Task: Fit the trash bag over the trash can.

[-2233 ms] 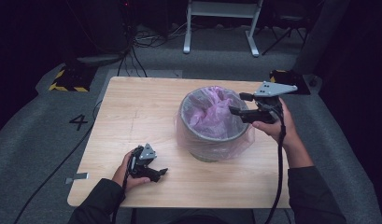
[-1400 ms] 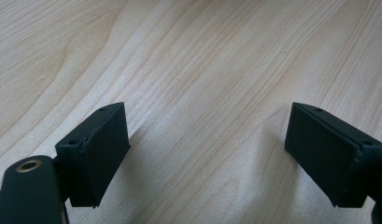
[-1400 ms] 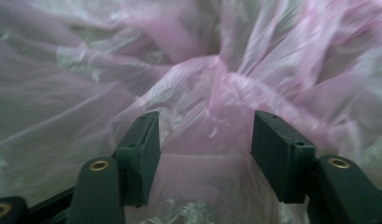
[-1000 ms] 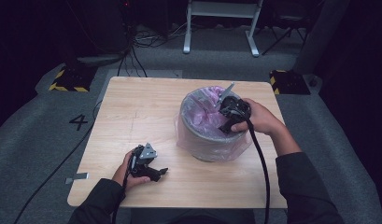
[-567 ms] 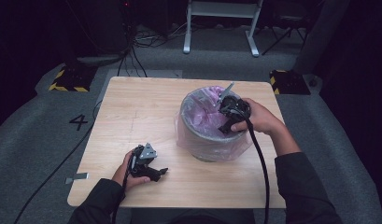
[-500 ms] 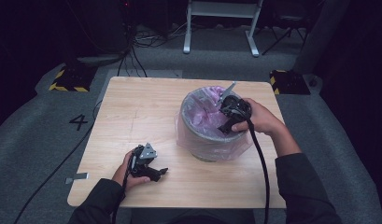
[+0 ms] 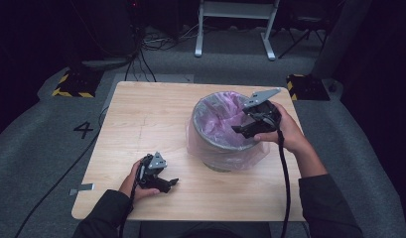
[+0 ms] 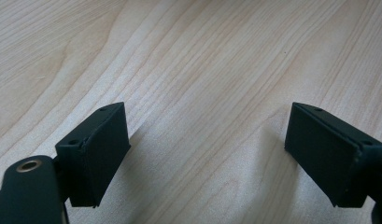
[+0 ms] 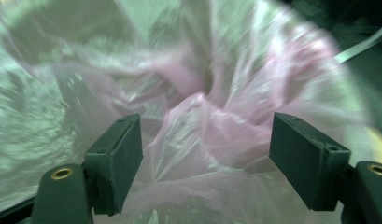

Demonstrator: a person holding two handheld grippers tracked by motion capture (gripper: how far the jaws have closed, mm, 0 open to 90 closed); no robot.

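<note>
The right gripper (image 9: 205,158) has its jaws spread wide with nothing clamped; a crumpled fold of the pink bag liner (image 9: 212,126) bulges up between them, near the pads but not pinched as far as the blurred view lets me tell. In the high view, this gripper (image 7: 250,126) has come from above the far right rim a couple of seconds ago down into the mouth of the grey bin (image 7: 215,161), which suggests the work is now inside the bin, pressing or spreading the liner (image 7: 218,124) against the wall. The liner's edge drapes over the rim and down the outside. The left gripper (image 8: 205,154) has stayed put, jaws wide over bare wooden table (image 8: 202,60), well apart from the bin.
</note>
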